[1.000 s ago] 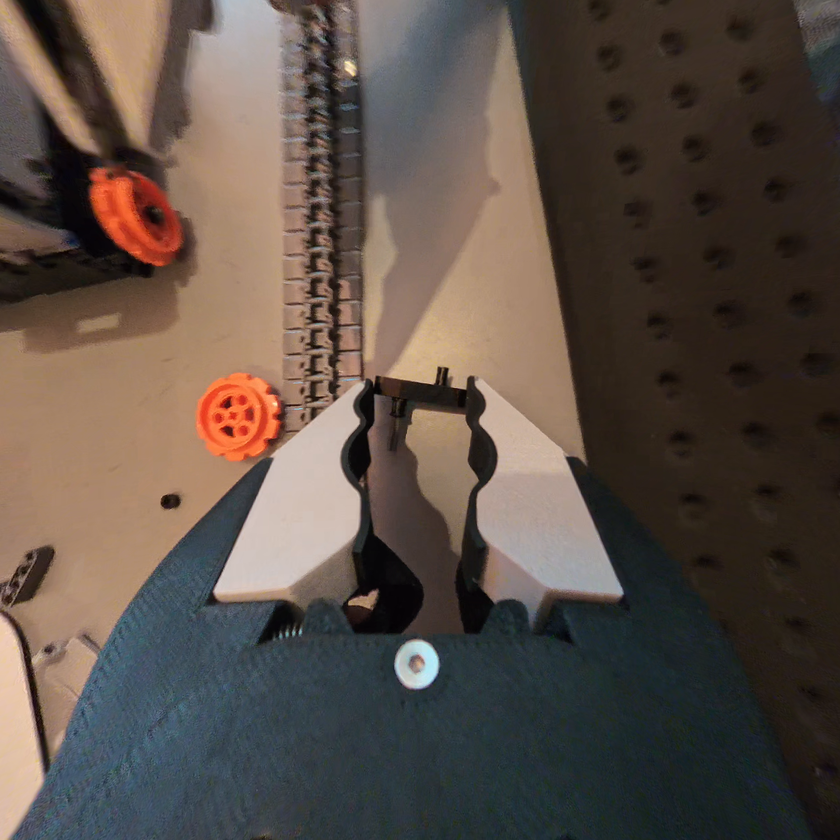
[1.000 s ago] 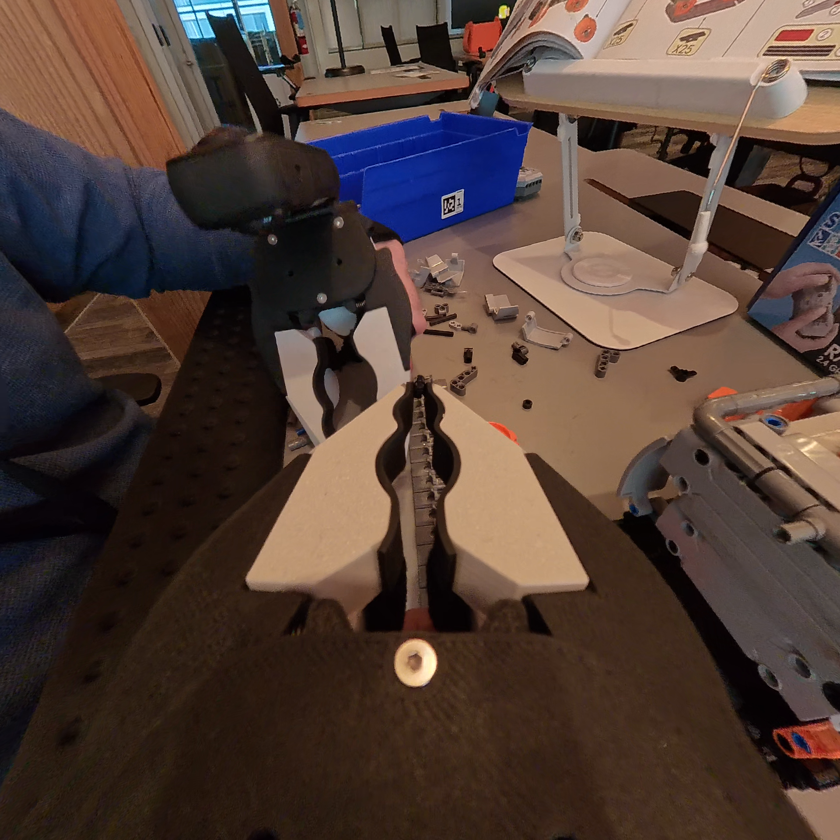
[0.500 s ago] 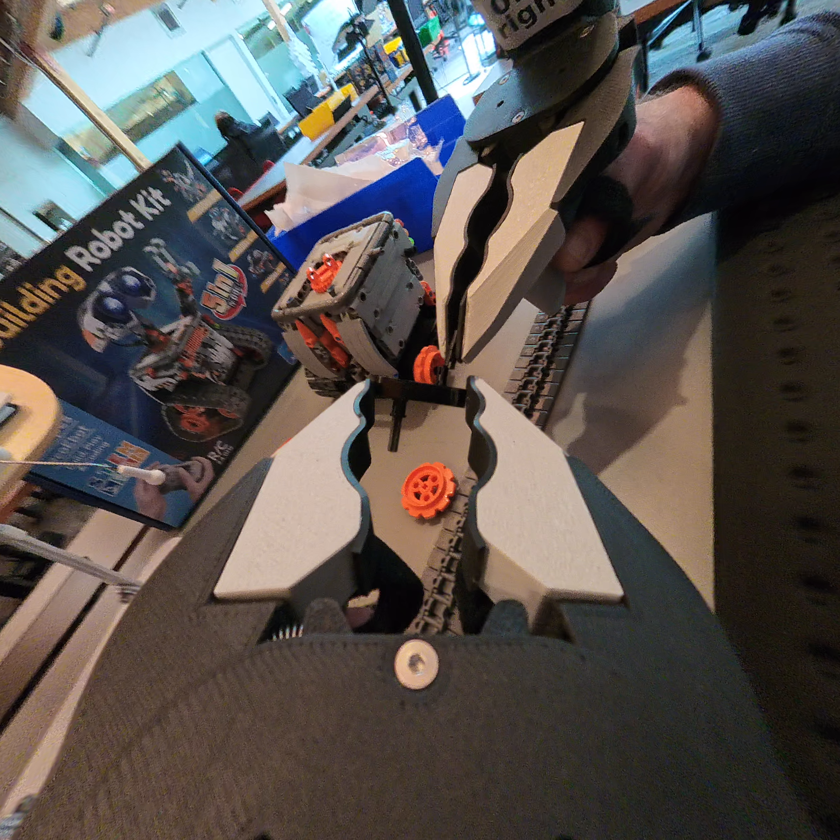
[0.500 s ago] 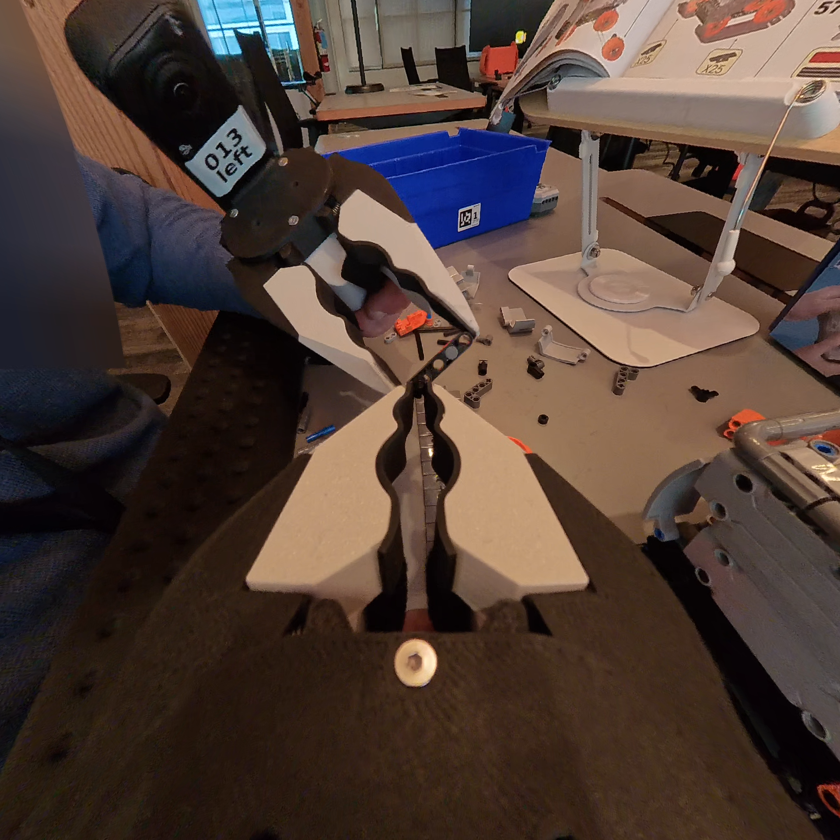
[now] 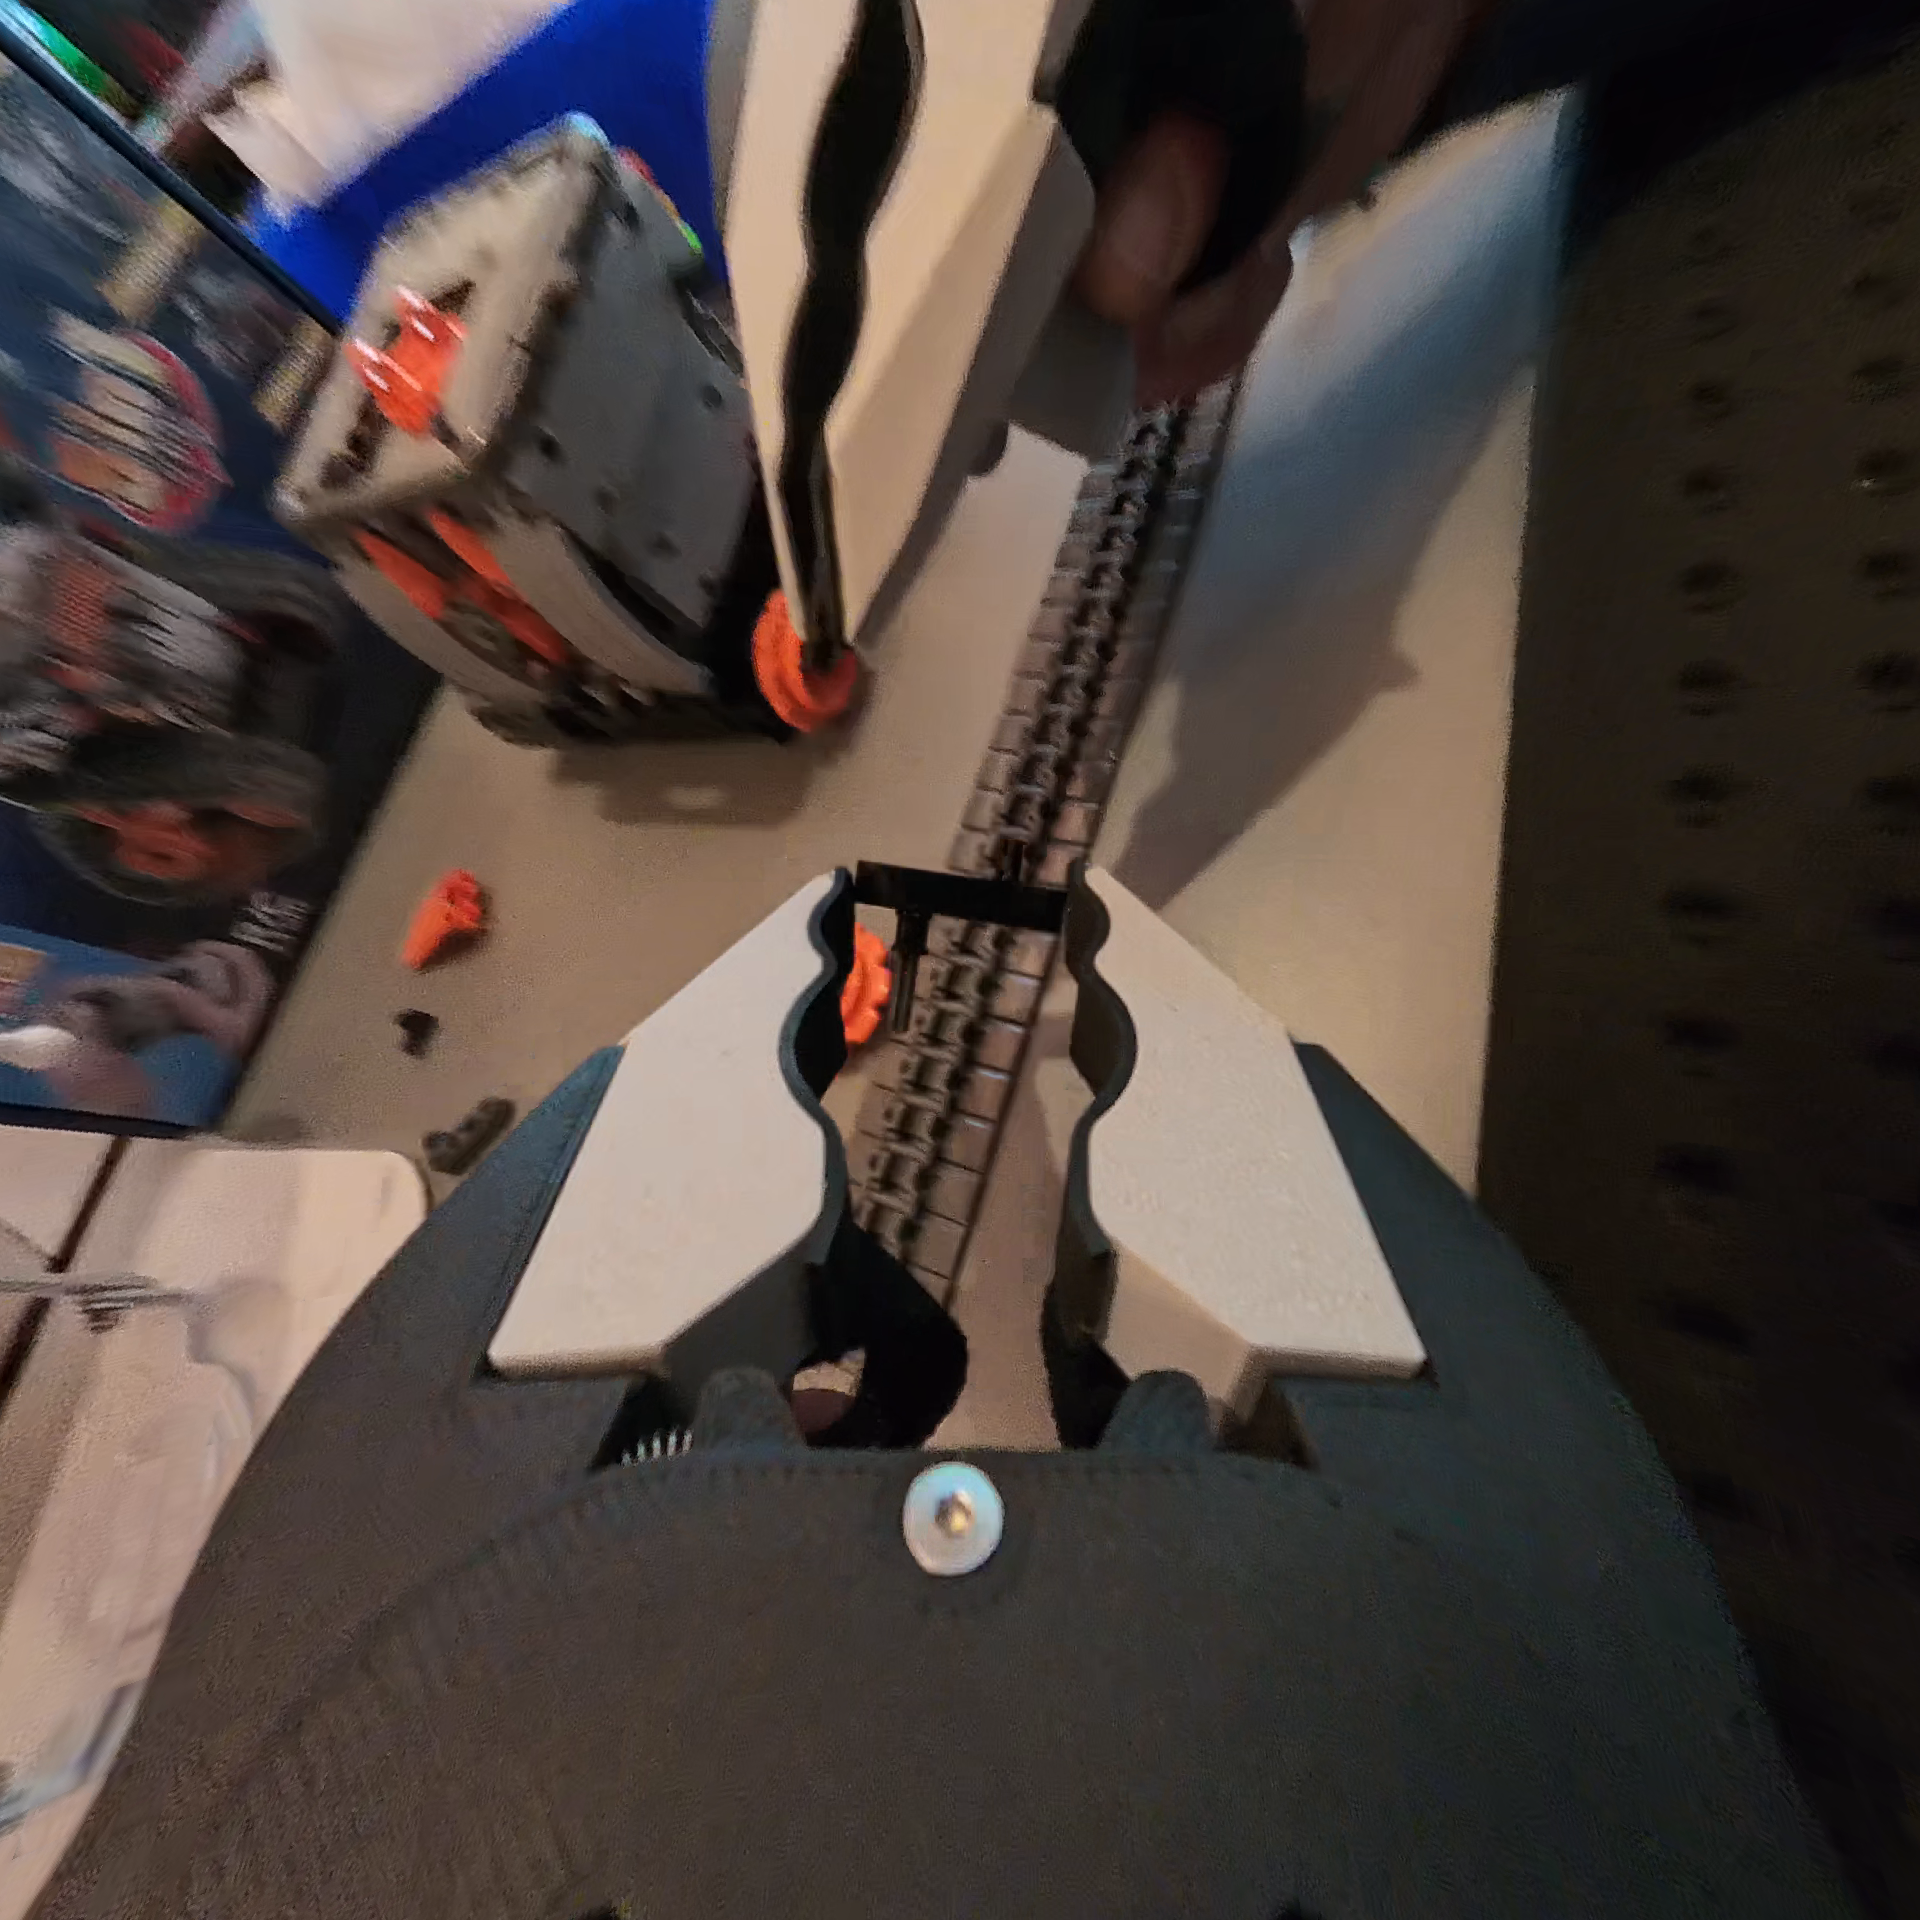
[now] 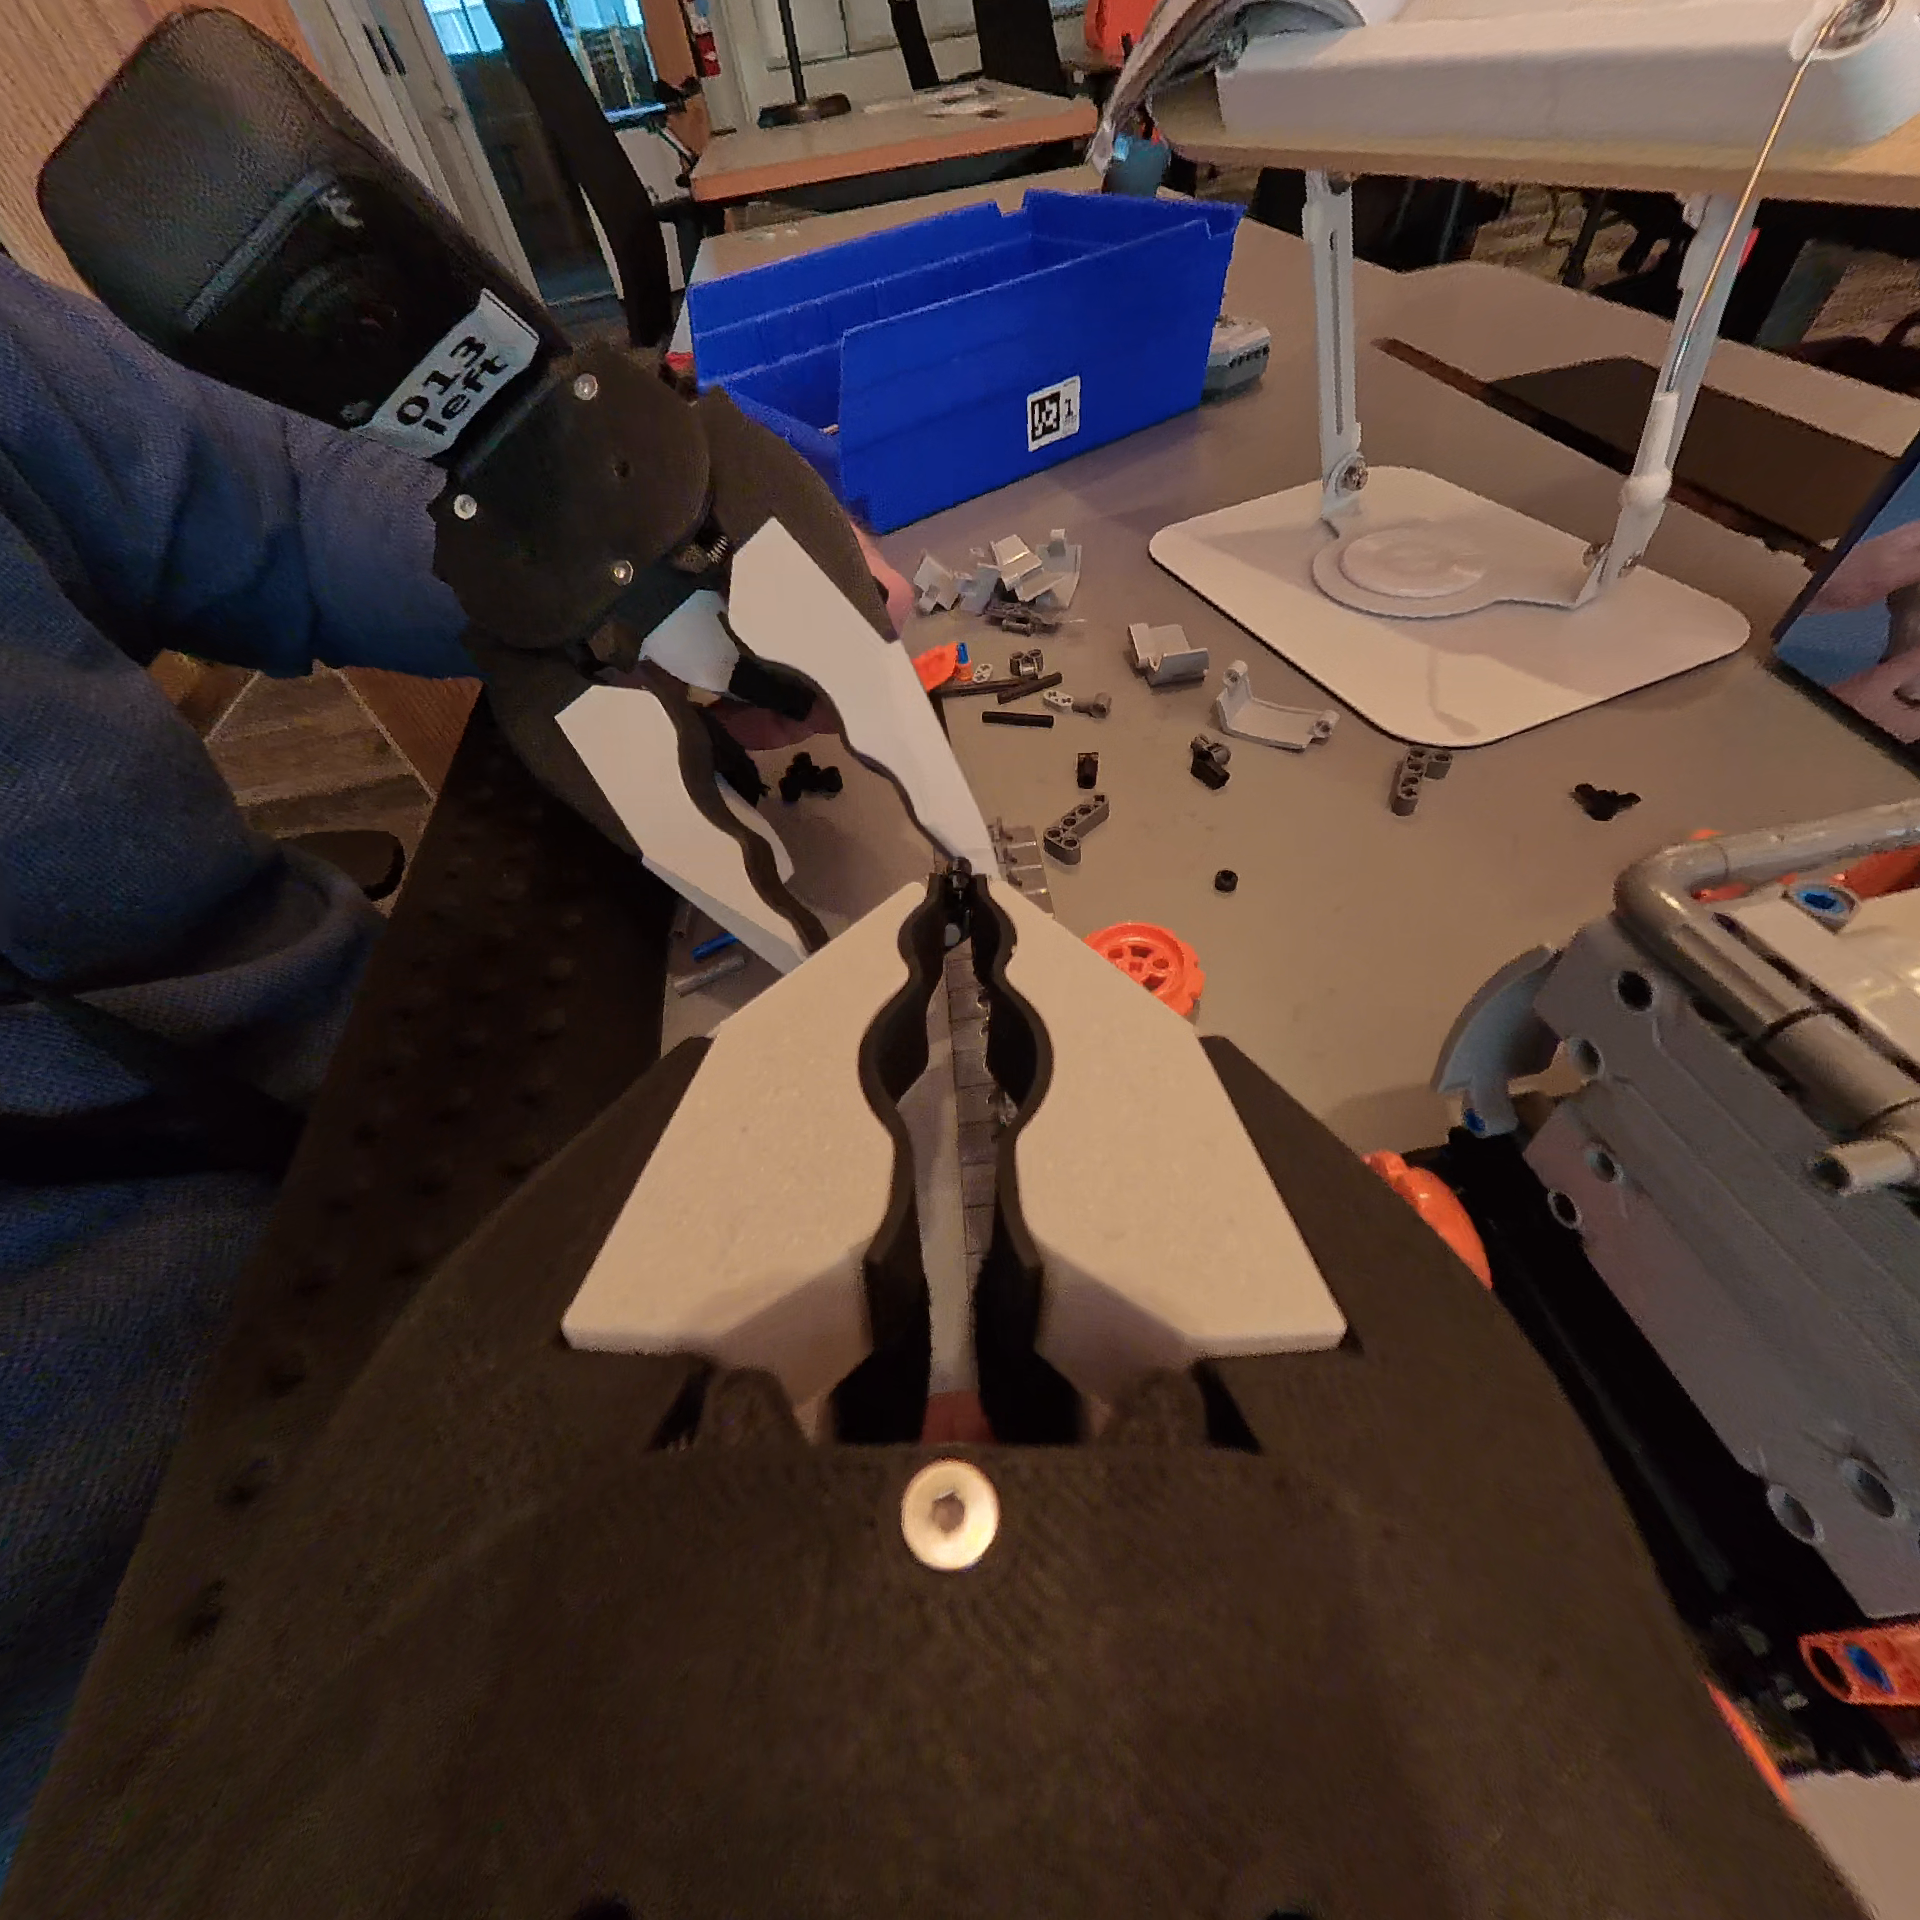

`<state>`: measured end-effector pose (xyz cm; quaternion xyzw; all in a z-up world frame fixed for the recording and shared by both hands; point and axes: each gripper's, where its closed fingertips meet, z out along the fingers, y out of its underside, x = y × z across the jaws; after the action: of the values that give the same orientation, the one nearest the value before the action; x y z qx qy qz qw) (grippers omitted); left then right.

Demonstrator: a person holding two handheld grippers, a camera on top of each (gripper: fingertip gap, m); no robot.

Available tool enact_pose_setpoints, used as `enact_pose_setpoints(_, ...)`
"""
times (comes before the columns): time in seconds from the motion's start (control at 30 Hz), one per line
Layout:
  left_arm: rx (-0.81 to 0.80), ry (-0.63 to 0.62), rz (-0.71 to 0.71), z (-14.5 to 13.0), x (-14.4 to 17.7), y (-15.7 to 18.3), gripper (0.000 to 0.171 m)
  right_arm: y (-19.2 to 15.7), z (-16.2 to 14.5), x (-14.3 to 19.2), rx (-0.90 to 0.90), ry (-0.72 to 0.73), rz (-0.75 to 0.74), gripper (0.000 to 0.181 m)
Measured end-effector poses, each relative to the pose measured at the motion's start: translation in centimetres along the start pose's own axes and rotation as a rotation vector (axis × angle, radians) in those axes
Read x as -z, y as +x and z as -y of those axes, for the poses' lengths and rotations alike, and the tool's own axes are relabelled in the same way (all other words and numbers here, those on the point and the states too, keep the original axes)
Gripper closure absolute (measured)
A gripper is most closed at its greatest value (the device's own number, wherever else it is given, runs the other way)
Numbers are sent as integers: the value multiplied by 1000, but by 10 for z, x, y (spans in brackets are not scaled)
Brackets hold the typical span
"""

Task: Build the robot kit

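My left gripper [image 5: 958, 880] is shut on a black beam [image 5: 961, 900], held crosswise between its fingertips with a short pin hanging from it. It hovers over a grey track chain [image 5: 1081, 644] lying on the table. An orange gear [image 5: 864, 982] lies beside the track, partly hidden by my left finger. My right gripper [image 6: 956, 896] is shut above the same track [image 6: 971, 1049]; I cannot tell if something small is pinched. It also shows in the left wrist view [image 5: 821, 634], tips near an orange wheel on the grey model [image 5: 561, 447]. The left gripper's white fingers [image 6: 852, 707] reach close to the right tips.
The grey model [image 6: 1714, 1143] stands right of my right gripper, the orange gear [image 6: 1143, 961] ahead. Loose grey and black parts [image 6: 1039, 665] are scattered beyond. A blue bin [image 6: 935, 343] and white stand base [image 6: 1455, 623] sit farther back. A black perforated mat [image 5: 1714, 831] borders the table. A kit box [image 5: 125, 623] stands left. One gripper's finger ends stand about 5 cm off the other's.
My left gripper has tipped down toward the track and closed in on the right gripper's tips, still holding the black beam. The right gripper stays shut and has barely moved.
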<state>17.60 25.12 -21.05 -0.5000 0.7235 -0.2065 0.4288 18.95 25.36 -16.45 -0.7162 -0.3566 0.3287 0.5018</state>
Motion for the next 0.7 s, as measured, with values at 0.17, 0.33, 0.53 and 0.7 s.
enact_pose_setpoints(0.17,85,-143,-164,-27,-10,28,132,-3,-19,-5,-26,-91,30,180)
enact_pose_setpoints(0.33,159,-173,-269,-35,-6,41,120,-12,-36,-10,-31,-178,78,180)
enact_pose_setpoints(0.53,111,-199,-297,-40,-2,34,137,-15,-40,-10,-34,-194,93,180)
enact_pose_setpoints(0.7,48,-264,-356,-47,-4,34,146,-16,-42,-11,-35,-202,97,180)
